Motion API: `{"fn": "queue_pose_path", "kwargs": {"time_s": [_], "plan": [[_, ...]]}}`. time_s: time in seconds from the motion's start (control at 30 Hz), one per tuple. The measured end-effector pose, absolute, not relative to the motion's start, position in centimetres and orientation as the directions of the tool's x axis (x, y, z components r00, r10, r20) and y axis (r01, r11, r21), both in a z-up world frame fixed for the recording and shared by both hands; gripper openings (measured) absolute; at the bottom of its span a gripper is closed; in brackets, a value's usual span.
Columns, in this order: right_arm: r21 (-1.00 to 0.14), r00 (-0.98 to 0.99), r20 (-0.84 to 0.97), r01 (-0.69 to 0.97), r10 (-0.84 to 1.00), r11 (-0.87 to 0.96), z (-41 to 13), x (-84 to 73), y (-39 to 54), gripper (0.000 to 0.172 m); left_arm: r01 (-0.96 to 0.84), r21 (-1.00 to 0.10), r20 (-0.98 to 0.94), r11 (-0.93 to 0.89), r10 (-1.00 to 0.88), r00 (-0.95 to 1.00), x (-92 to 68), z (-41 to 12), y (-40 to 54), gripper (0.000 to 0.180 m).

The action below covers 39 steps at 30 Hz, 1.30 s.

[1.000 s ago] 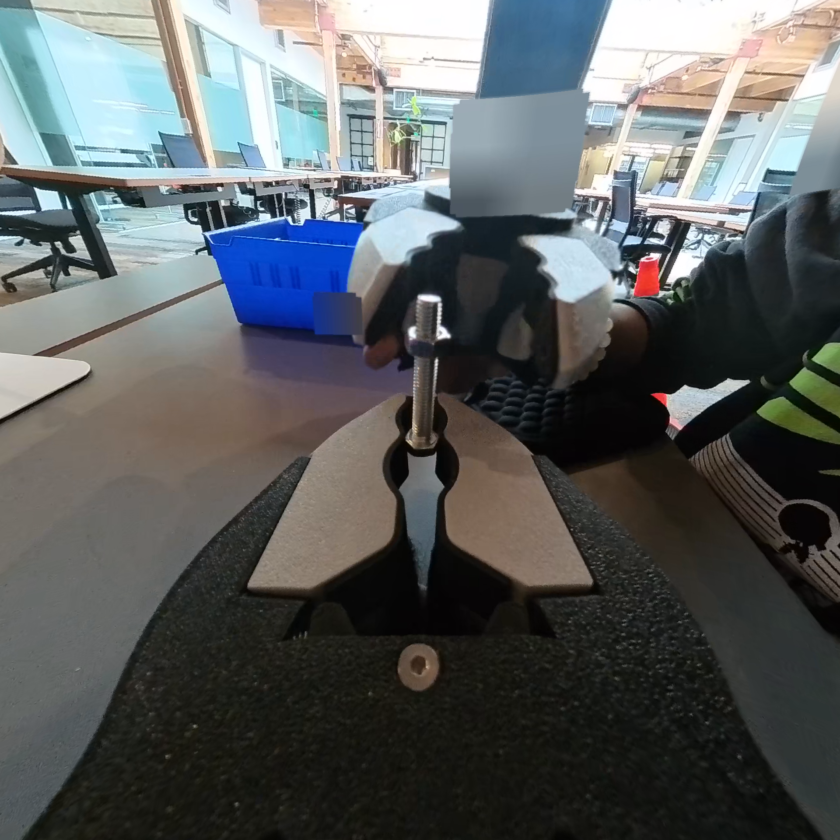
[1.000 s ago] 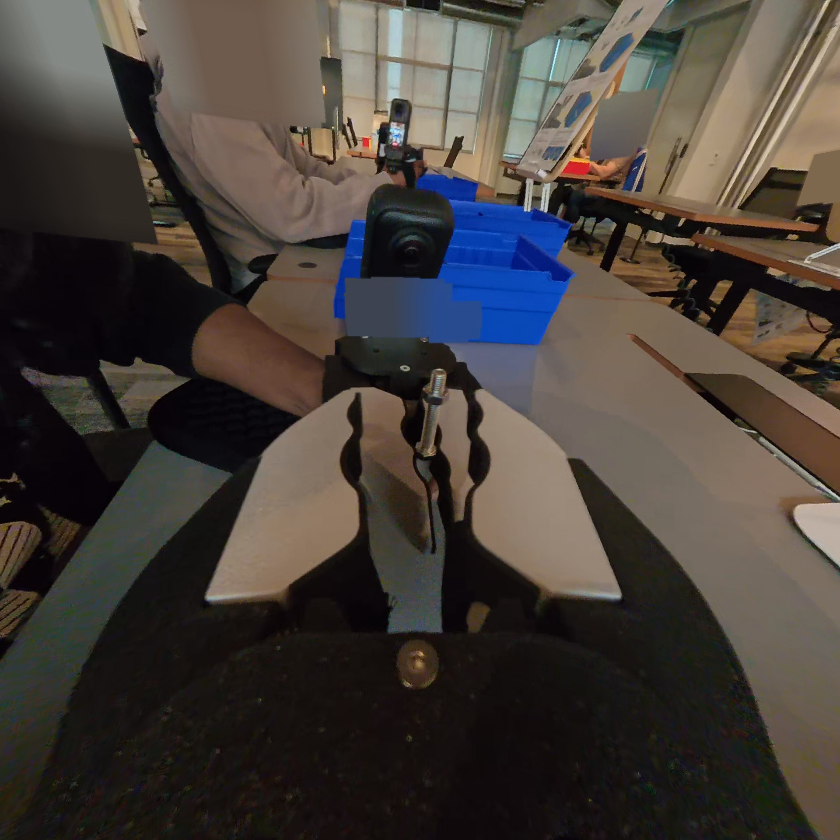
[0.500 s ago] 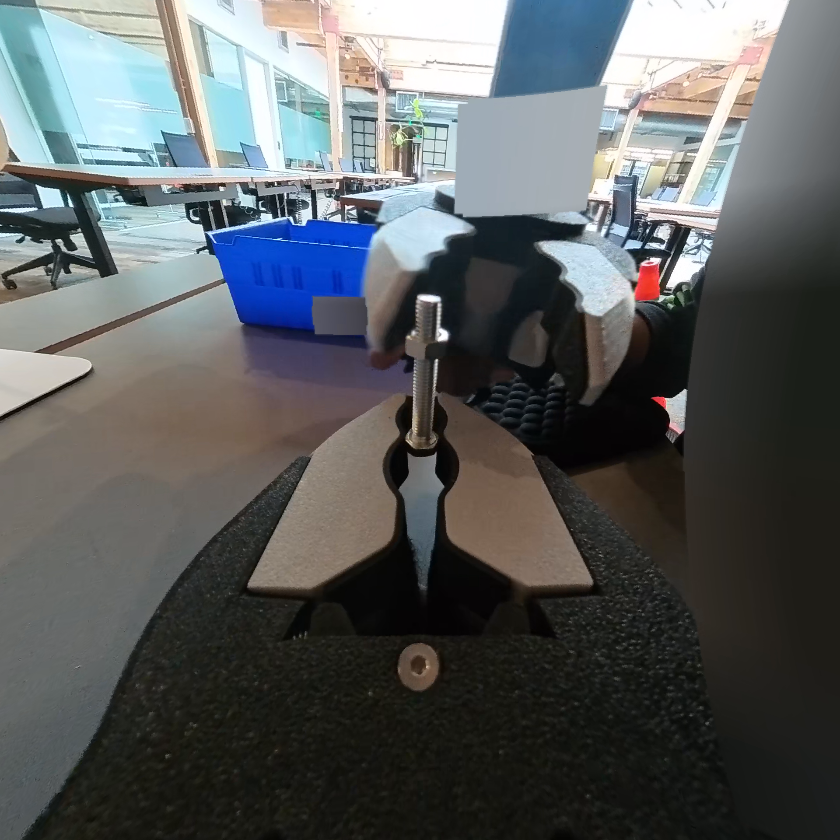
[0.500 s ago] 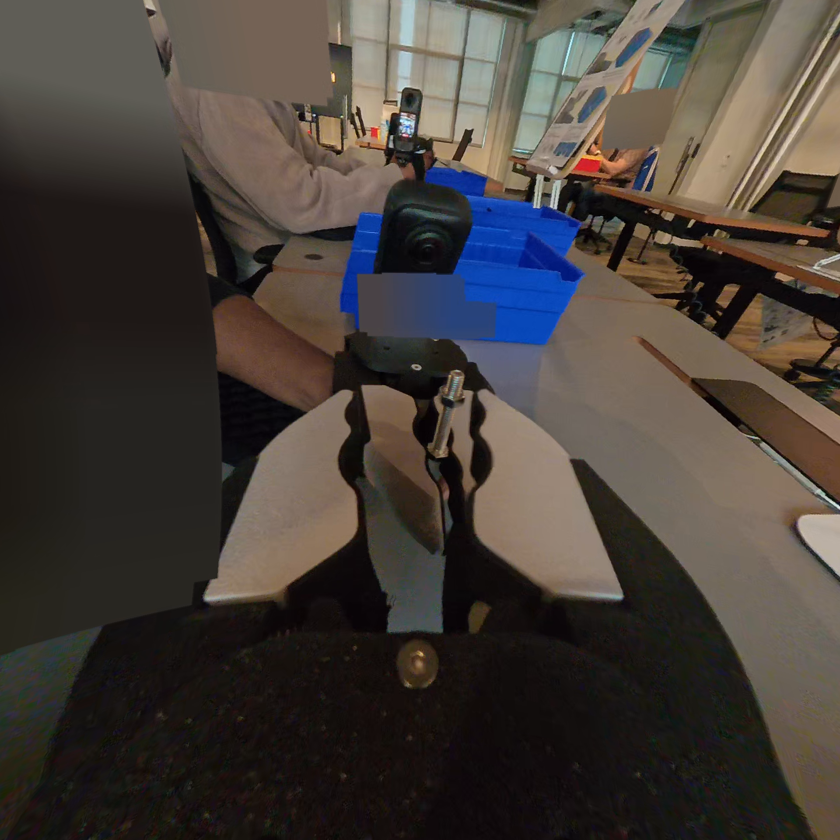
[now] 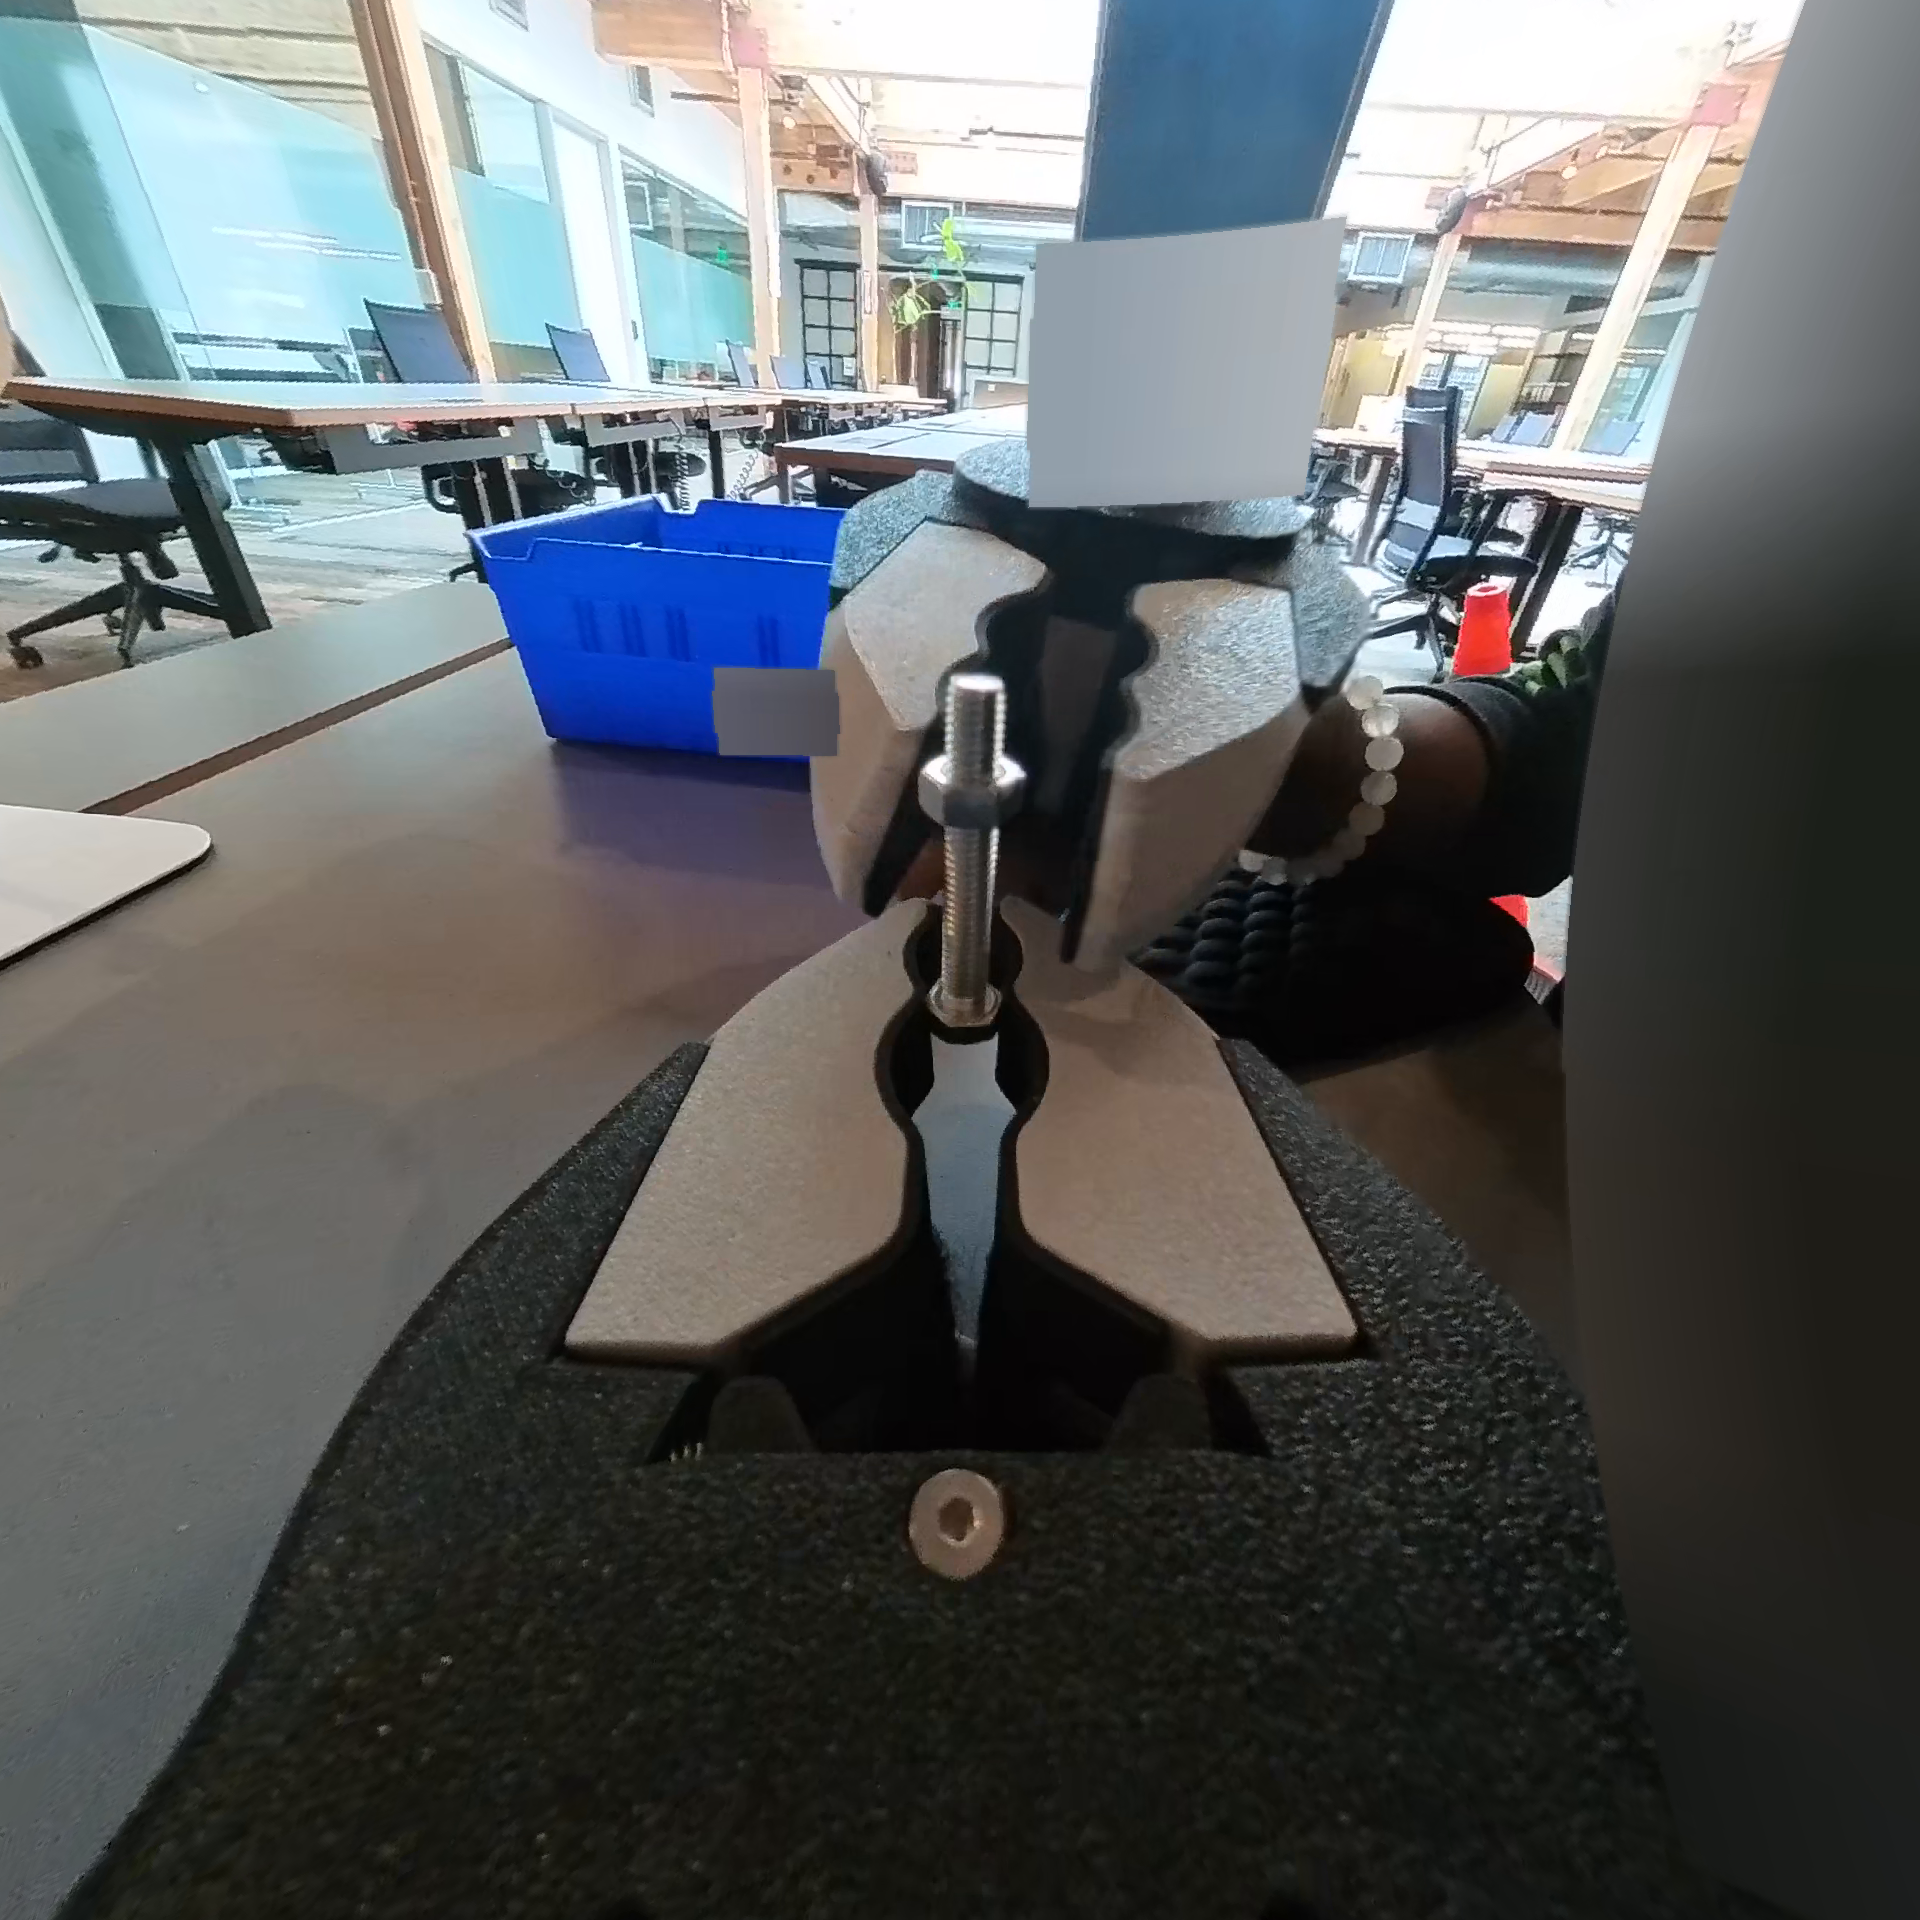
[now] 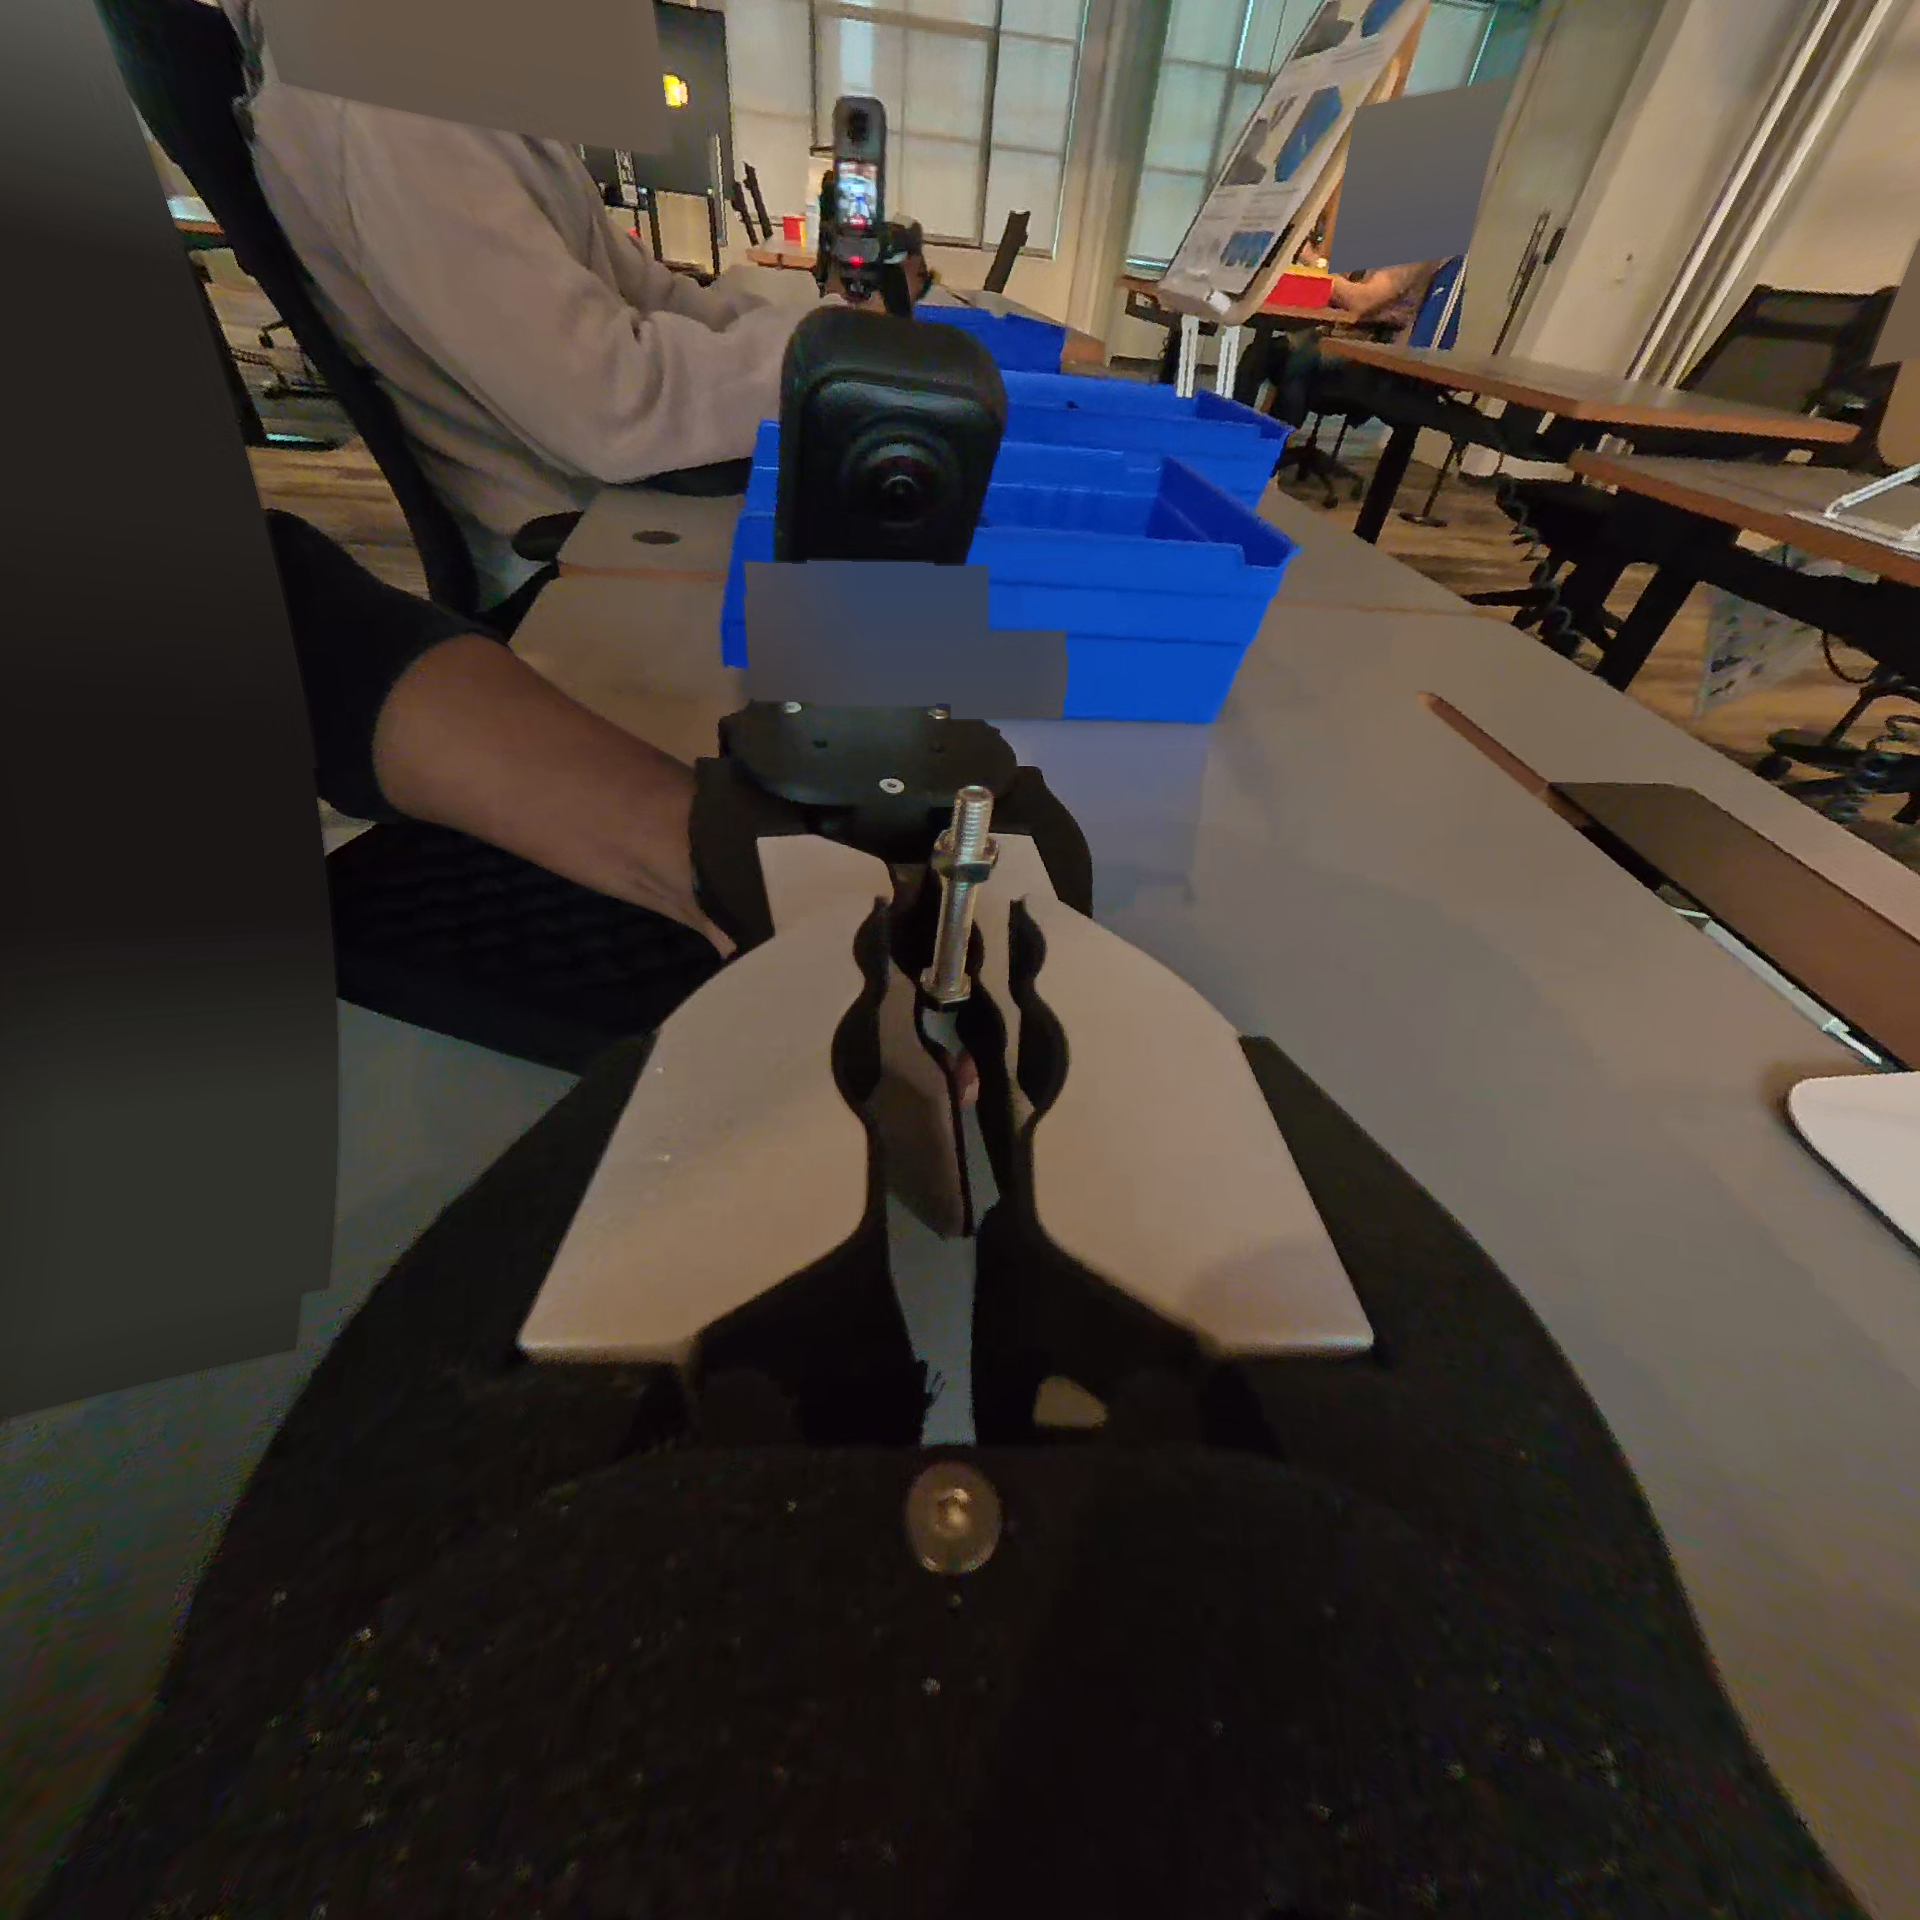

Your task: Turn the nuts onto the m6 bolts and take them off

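Evidently the left tool point(image 5: 964, 1023) serves as a vise: its fingers point(image 5: 831, 1101) are clamped on the head end of the M6 bolt point(image 5: 968, 904), holding it upright above the counter point(image 5: 312, 1039) so the threads stay free. The hex nut point(image 5: 971, 781) sits high on the shank. Opposite, the right tool point(image 5: 997, 894) stands part-open, its fingers point(image 5: 1174, 810) flanking the bolt without pressing on it, probably lining up on the nut.

Silver bolt point(image 5: 966, 862) upright – hex nut point(image 5: 971, 781) threaded near its tip (steel).
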State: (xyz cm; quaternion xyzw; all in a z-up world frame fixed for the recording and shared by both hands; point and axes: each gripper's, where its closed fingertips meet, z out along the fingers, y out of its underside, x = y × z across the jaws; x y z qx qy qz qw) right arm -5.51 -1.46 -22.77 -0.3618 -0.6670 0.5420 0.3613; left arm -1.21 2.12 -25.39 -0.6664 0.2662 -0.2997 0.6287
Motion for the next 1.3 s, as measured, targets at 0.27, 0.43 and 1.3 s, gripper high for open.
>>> {"fn": "queue_pose_path", "kwargs": {"time_s": [0.27, 0.43, 1.3], "plan": [[-0.979, -0.468, 0.130, 0.081, 0.874, 0.189, -22.7, -5.5, -1.4, 0.005, 0.017, -0.999, 0.047, -0.048, -0.735, 0.677, -1.1, -25.3, 2.0, 0.008], [-0.983, -0.460, 0.133, 0.055, 0.878, 0.178, -22.0, -5.2, -1.2, 0.004, 0.000, -1.000, -0.004, 0.005, -0.706, 0.708, -1.4, -25.0, 2.1, 0.042], [-0.766, 0.379, 0.136, 0.626, 0.915, -0.145, -19.8, 14.3, 30.0, 0.005, -0.052, -0.989, -0.129, 0.142, -0.618, 0.775, -2.2, -23.6, 2.1, 0.081]]}}
